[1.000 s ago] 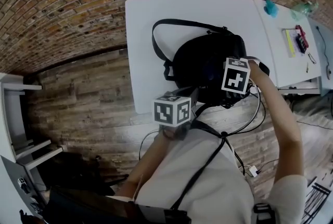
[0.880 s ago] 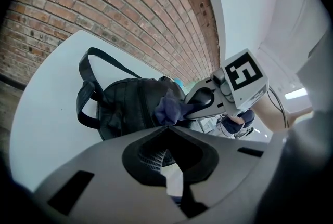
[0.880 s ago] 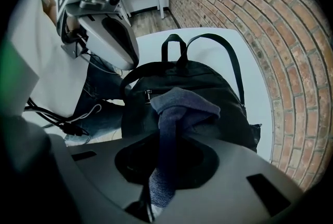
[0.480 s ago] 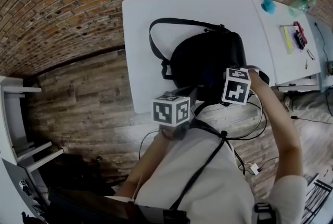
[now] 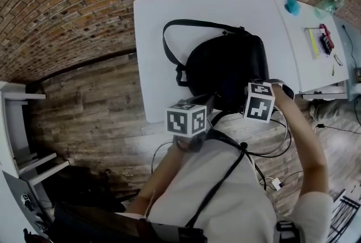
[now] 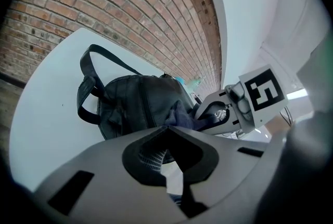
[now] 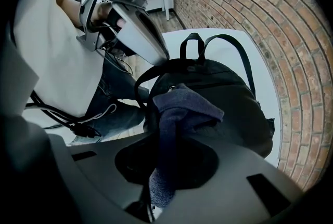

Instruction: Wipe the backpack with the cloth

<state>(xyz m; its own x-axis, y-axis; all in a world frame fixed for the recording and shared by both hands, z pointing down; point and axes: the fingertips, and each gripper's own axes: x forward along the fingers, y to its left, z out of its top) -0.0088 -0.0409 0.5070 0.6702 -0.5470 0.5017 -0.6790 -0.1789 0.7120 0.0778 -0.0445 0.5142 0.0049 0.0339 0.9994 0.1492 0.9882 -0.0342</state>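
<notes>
White short-sleeved shirt crossed by a black strap.

One backpack. One cloth. Two grippers, mine: left gripper, right gripper. Two marker cubes: left cube, right cube. Two tables: near table, side table.

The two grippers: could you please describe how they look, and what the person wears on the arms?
The left gripper and the right gripper are matte grey plastic with black-lined jaw recesses. Each carries a white marker cube printed with black squares. Black cables hang by the right one. The person wears a white short-sleeved shirt.
</notes>
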